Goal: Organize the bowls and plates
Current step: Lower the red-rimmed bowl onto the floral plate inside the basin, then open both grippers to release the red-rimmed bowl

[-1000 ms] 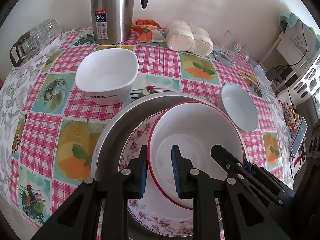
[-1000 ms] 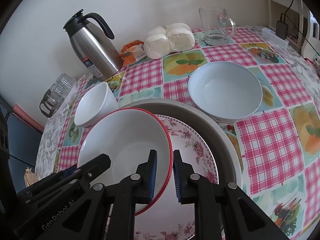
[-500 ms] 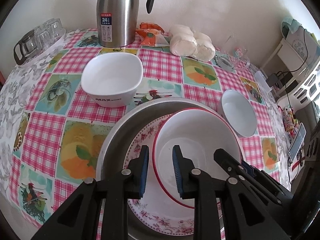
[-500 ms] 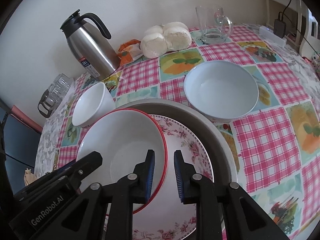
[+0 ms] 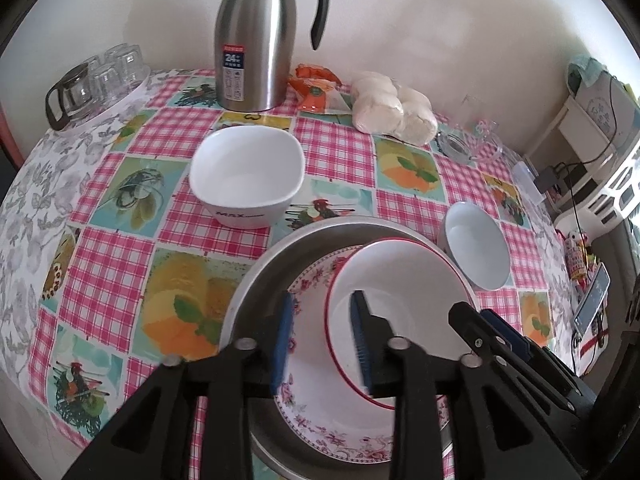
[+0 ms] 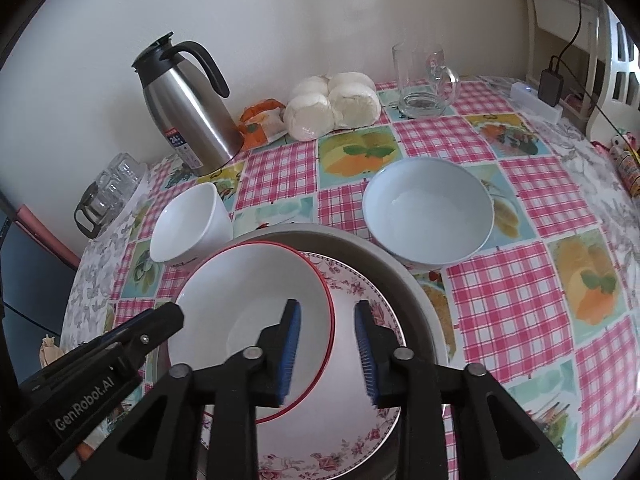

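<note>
A red-rimmed white bowl (image 5: 404, 284) (image 6: 256, 284) sits in a floral plate (image 5: 316, 408) (image 6: 360, 432), which lies in a grey metal plate (image 5: 260, 276) (image 6: 404, 264). My left gripper (image 5: 322, 344) is open, its jaws straddling the bowl's left rim. My right gripper (image 6: 328, 350) is open, its jaws straddling the bowl's right rim. A square white bowl (image 5: 246, 174) (image 6: 188, 228) stands at the far left of the stack. A round pale blue bowl (image 5: 476, 248) (image 6: 428, 212) stands at the right.
On the checked tablecloth (image 5: 108, 264) stand a steel thermos jug (image 5: 254, 40) (image 6: 188, 108), bagged buns (image 5: 394, 108) (image 6: 332, 106), an orange packet (image 5: 316, 90), a glass mug (image 6: 422, 80) and glass cups (image 5: 96, 78). A wall is behind.
Both grippers have opened, freeing the red-rimmed bowl's rim. Both have drawn back and up a little from the stack.
</note>
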Available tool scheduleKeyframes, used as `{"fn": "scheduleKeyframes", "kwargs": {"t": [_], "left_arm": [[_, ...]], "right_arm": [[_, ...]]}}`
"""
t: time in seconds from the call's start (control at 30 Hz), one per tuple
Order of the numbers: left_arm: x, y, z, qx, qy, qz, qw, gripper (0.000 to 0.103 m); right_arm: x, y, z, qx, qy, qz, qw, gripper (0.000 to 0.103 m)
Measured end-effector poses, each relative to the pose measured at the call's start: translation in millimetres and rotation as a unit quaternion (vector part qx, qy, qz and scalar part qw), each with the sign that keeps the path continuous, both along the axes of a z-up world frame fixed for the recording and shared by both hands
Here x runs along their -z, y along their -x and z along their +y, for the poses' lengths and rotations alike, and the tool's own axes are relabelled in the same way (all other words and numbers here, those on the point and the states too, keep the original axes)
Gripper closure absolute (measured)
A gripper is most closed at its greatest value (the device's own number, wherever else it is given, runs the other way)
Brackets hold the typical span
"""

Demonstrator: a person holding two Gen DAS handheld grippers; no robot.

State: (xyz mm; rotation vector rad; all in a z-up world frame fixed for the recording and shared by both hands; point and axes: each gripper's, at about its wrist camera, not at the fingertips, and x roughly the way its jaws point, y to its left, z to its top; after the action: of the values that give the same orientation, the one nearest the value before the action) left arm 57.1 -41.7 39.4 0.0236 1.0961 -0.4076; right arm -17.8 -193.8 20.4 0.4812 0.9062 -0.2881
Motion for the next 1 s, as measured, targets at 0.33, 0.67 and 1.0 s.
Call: {"fn": "scheduleKeyframes", "kwargs": {"t": [0.33, 0.67, 1.0], "left_arm": [[-4.2, -6.6, 21.8, -0.048, -0.011, -0.005, 0.9988, 0.036], [9.1, -17.4, 40.1, -0.101, -0.042, 0.01, 0.994, 0.017], [13.1, -20.9, 47.2, -0.118, -0.05, 0.005, 0.9918, 0.014]], "right_arm": [[-4.0, 1.8, -0.7, 0.007, 0.023, 0.001, 1.0, 0.03], [2.7, 2.6, -7.3, 0.024, 0.024, 0.016, 0.999, 0.013], [9.2, 4.0, -11.8, 0.033, 0.019, 0.027, 0.999, 0.005]]}}
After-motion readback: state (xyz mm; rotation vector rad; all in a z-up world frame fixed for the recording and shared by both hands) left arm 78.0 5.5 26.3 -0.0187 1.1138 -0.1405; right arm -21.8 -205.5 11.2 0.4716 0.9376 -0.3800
